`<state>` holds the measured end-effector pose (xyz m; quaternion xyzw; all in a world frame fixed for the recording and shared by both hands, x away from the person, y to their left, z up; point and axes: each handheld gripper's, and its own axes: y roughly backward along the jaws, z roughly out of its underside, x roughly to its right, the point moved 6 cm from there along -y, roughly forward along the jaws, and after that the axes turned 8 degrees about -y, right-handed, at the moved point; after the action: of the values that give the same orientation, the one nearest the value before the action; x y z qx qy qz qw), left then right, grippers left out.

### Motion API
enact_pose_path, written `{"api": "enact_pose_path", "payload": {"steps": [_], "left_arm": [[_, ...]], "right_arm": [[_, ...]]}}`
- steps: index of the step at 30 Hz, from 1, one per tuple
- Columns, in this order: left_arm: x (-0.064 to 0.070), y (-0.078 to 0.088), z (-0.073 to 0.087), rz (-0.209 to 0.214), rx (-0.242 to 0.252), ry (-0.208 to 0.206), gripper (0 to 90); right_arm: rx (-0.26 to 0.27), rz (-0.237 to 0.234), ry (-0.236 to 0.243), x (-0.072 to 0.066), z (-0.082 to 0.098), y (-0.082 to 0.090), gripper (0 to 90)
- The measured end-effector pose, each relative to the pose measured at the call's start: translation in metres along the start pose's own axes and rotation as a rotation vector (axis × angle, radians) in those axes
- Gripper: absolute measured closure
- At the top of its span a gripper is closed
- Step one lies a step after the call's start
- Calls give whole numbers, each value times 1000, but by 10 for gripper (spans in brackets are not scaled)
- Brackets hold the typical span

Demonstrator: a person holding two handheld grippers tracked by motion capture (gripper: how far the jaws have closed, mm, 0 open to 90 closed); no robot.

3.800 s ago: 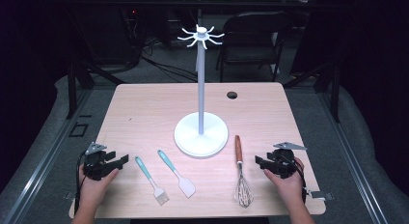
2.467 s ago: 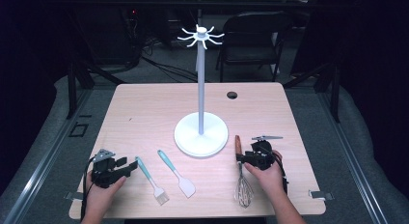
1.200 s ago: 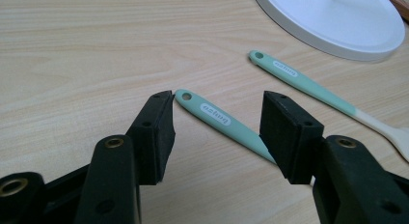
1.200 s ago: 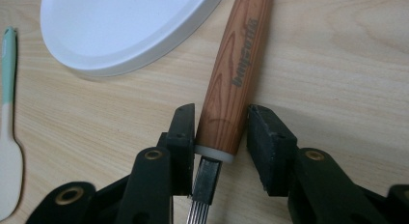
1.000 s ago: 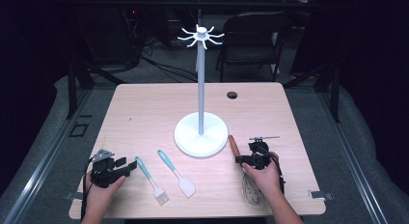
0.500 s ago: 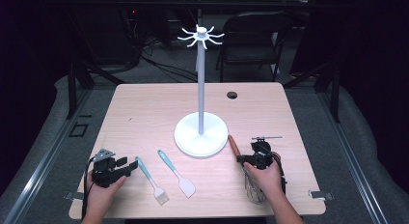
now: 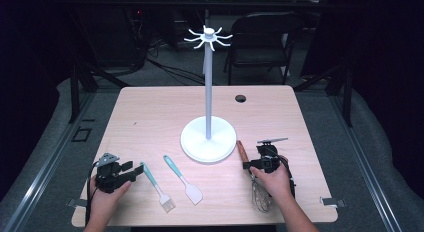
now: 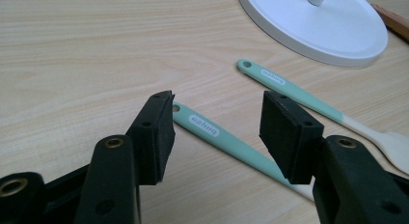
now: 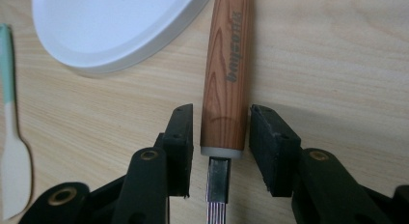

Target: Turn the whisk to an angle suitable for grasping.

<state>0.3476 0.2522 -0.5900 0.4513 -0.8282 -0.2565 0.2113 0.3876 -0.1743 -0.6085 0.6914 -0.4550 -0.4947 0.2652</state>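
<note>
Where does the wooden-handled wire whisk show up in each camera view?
High view: the wooden-handled wire whisk lies lower right, partly under the right hand.
Left gripper view: its brown handle tip is at the top right edge.
Right gripper view: its handle runs up the centre, between the open jaws of the right gripper, which have just been opening.
Shared landmark: the white round stand base beside it.

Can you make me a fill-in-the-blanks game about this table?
1. The wooden-handled wire whisk lies between the jaws of the ___ hand-held gripper.
2. The tall stand's round base is coloured ___.
3. The two teal-handled utensils, a pastry brush and a spatula, lie on the wooden ___.

Missing words: right; white; table
</note>
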Motion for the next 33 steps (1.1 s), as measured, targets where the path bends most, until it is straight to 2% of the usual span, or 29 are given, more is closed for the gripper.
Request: {"api": "enact_pose_path", "payload": {"steps": [4, 7, 8, 11, 15, 22, 25, 29, 30, 32, 33], "left_arm": [[0, -2, -5, 20, 7, -18, 461], [0, -4, -9, 34, 24, -12, 461], [0, -5, -11, 44, 25, -14, 461], [2, -7, -13, 60, 31, -14, 462], [5, -10, -17, 79, 38, -21, 461], [13, -13, -23, 97, 53, -26, 461], [21, -12, -27, 114, 56, -50, 462], [30, -10, -31, 131, 72, -54, 462], [33, -9, -32, 138, 73, -57, 462], [40, -9, -35, 145, 76, -62, 460], [43, -9, -37, 150, 76, -67, 460]], "right_arm": [[-31, 63, 10, -8, -2, -4, 631], [-59, 140, 43, -12, -4, -6, 664], [-75, 156, 53, -14, -4, -6, 669], [-75, 185, 54, -16, -5, -7, 677], [-64, 190, 43, -16, -4, -6, 683], [-47, 204, 65, -16, -3, -2, 687], [-15, 186, 79, -17, -2, 4, 689], [21, 181, 103, -18, -1, 12, 689], [40, 167, 103, -20, 0, 14, 689], [77, 171, 127, -22, 1, 19, 689], [80, 188, 150, -22, 2, 23, 689]]}}
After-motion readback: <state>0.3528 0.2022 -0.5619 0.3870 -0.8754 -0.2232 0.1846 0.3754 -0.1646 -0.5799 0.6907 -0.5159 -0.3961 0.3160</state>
